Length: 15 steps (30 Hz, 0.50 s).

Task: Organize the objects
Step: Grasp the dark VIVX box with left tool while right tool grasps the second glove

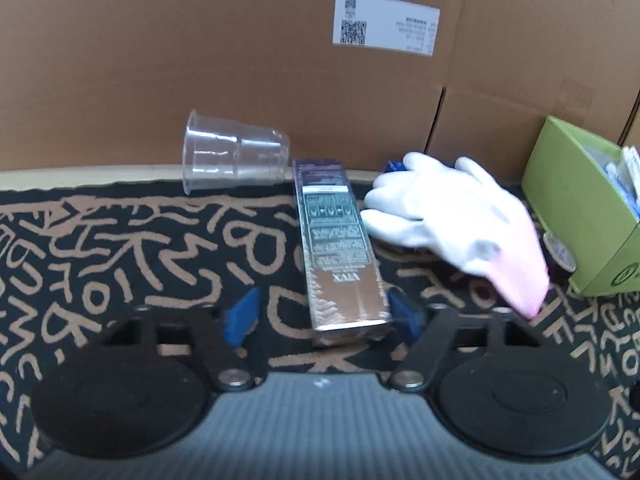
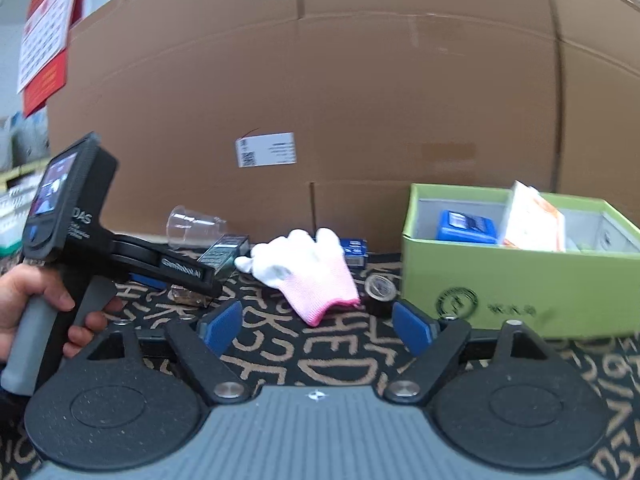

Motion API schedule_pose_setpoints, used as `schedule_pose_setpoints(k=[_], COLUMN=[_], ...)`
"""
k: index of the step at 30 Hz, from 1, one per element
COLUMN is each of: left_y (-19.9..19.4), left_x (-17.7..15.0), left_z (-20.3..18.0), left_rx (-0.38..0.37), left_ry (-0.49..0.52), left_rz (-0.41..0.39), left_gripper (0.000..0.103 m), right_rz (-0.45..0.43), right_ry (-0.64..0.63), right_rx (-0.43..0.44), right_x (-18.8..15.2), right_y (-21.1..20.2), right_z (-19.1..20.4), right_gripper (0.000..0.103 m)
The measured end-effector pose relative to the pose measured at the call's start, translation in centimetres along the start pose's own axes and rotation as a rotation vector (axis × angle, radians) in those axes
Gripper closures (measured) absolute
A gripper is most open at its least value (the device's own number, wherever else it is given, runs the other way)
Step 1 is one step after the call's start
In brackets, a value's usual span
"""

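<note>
Jaws of the left gripper (image 1: 322,318) stand part-way spread around the near end of a long silver carton (image 1: 340,256): the right pad sits at the carton's edge, the left pad is clear of it, so nothing is pinched yet. No earlier motion can be told from this view. The carton lies lengthwise on the black patterned mat (image 1: 120,248), pointing toward the big cardboard wall. A clear plastic cup (image 1: 236,154) lies on its side beyond it to the left; a white and pink glove (image 1: 460,216) lies just to its right, near the green box (image 1: 580,216). My judgement: the step in hand is picking up the carton, and the next move calls for centring the pads on it before squeezing.

From the right wrist, the right gripper (image 2: 318,328) has its pads wide apart over bare mat, holding nothing. Ahead lies the glove, with a small tape roll (image 2: 380,286) beside it and the green box, already holding a blue pack (image 2: 466,226), to the right. A bare hand (image 2: 36,300) holds the left gripper down over the carton.
</note>
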<state>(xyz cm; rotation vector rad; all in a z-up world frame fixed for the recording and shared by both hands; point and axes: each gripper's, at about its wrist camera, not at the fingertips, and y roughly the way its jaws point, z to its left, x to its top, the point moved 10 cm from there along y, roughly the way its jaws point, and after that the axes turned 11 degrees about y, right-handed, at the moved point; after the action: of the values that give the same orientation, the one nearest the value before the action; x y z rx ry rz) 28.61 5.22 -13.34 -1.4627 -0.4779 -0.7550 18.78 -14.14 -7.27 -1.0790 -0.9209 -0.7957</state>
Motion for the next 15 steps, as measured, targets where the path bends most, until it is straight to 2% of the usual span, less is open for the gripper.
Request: schedule_pose_setpoints(k=[1, 8, 15], left_y=[-0.1, -3.1, -5.5], left_x=[0.0, -2.0, -4.2], left_z=[0.1, 0.6, 0.6], left_rx=[0.006, -0.063, -0.111], left_ry=[0.020, 0.050, 0.079], left_rz=[0.002, 0.015, 0.017], left_gripper=[0.065, 0.064, 0.064], right_rz=[0.005, 0.045, 0.119], right_ry=[-0.013, -0.142, -0.203], right_rx=[0.007, 0.050, 0.000], right_x=[0.1, 1.1, 1.3], right_y=[0.6, 6.3, 11.9], right_z=[0.3, 2.8, 2.4], right_gripper=[0.020, 0.023, 0.023])
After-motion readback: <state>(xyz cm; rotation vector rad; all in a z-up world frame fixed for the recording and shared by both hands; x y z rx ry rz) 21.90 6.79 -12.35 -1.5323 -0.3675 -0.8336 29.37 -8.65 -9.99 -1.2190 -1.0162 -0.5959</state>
